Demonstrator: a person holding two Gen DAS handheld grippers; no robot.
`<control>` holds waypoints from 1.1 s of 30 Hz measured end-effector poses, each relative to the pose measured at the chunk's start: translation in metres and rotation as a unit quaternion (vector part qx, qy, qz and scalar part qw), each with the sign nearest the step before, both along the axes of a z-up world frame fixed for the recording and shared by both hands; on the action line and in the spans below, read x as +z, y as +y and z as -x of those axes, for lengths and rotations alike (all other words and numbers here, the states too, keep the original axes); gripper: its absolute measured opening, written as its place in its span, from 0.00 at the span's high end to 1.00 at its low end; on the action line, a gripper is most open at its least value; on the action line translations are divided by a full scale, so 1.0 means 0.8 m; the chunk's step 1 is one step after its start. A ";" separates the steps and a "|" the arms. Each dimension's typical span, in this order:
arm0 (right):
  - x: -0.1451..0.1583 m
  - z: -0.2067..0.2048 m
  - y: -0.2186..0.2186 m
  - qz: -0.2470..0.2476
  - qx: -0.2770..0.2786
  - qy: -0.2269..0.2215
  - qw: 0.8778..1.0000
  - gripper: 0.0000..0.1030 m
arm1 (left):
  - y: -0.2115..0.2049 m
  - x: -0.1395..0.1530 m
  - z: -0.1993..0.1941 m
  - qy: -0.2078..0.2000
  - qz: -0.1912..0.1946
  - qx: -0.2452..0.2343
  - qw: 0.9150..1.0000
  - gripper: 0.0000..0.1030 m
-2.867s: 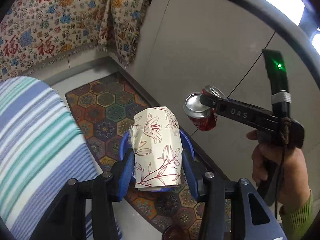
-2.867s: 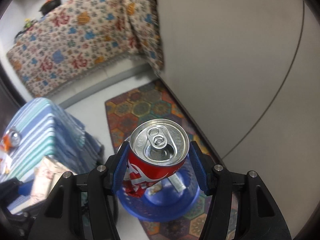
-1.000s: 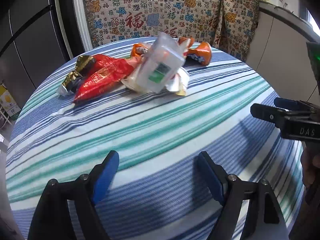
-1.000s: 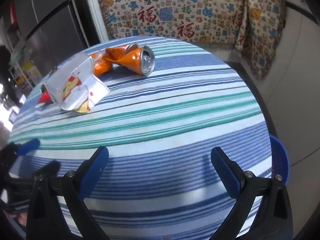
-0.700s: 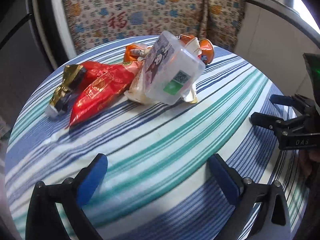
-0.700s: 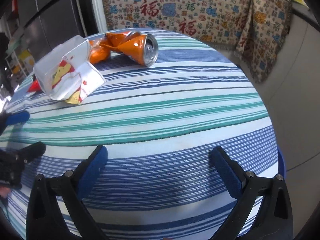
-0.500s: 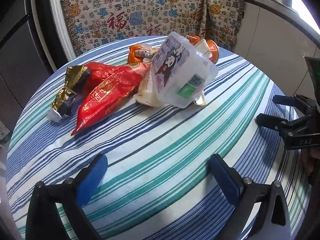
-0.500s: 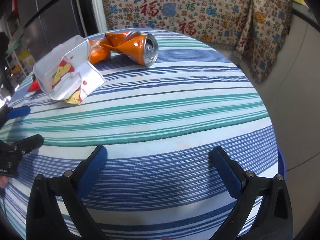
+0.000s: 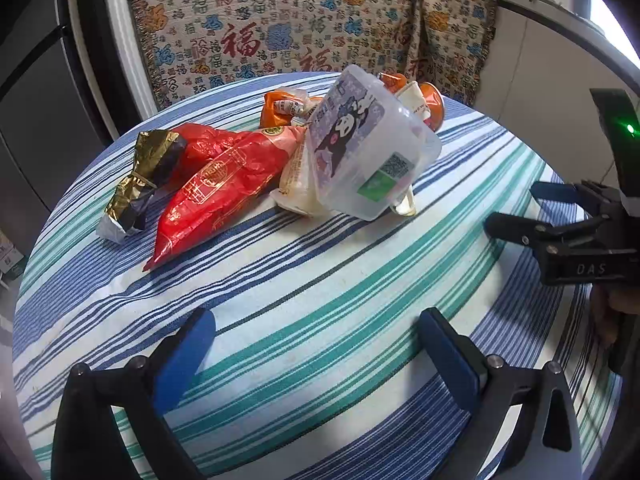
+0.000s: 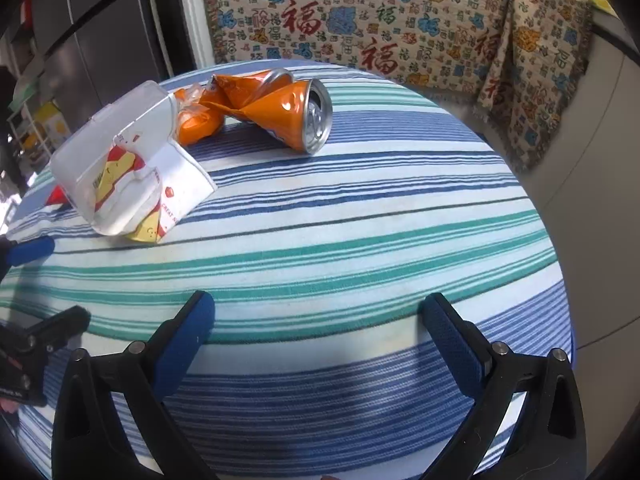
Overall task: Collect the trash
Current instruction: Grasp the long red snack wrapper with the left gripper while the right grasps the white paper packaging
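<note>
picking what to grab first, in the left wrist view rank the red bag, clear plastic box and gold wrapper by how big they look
1. Red bag and clear plastic box: about alike in spread; the box is bulkier and the bag longer, so no firm order.
2. Gold wrapper: clearly smallest.
</note>
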State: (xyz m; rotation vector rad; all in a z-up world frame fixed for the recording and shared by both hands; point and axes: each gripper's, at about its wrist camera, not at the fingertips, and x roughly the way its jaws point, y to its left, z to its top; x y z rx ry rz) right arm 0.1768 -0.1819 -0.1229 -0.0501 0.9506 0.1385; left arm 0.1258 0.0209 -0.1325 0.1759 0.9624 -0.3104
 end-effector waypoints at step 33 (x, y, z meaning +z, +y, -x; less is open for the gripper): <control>-0.001 -0.002 0.003 0.001 0.001 -0.002 1.000 0.00 | 0.086 0.039 -0.077 -0.048 0.105 -0.012 0.993 0.04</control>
